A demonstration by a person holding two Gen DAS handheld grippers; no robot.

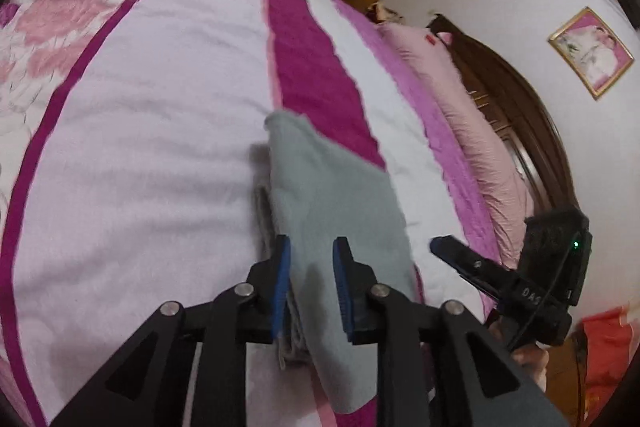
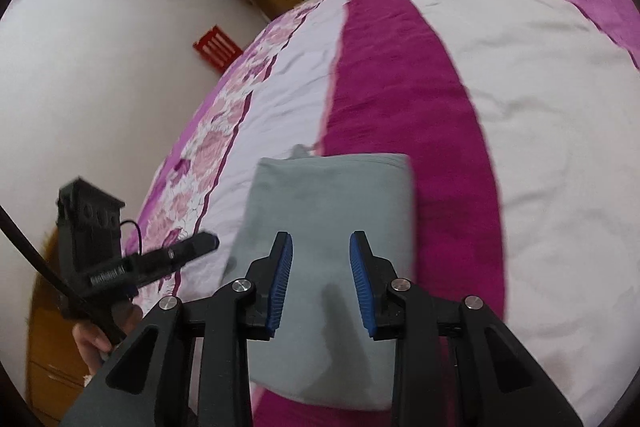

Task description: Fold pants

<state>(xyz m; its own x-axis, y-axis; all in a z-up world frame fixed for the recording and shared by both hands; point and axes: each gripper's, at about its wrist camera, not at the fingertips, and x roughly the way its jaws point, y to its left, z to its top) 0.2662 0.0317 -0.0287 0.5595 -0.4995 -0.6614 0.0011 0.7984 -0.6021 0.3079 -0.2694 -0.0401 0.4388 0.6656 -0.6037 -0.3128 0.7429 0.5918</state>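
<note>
Just under both grippers lie the folded grey pants (image 2: 328, 223), flat on the bed (image 1: 140, 147). L gripper (image 1: 312, 283) hangs over their near edge, jaws narrowly apart, blue pads clear of the cloth. R gripper (image 2: 322, 283) likewise, gap a bit wider, nothing held. Both tilt down fwd; a hand (image 2: 94, 341) holds the L one. Beyond: white bedspread w/ magenta stripe (image 2: 400, 87), floral border (image 1: 60, 7), pink pillows (image 1: 472, 115), dark headboard, wooden wardrobe, framed picture (image 1: 592, 51).
</note>
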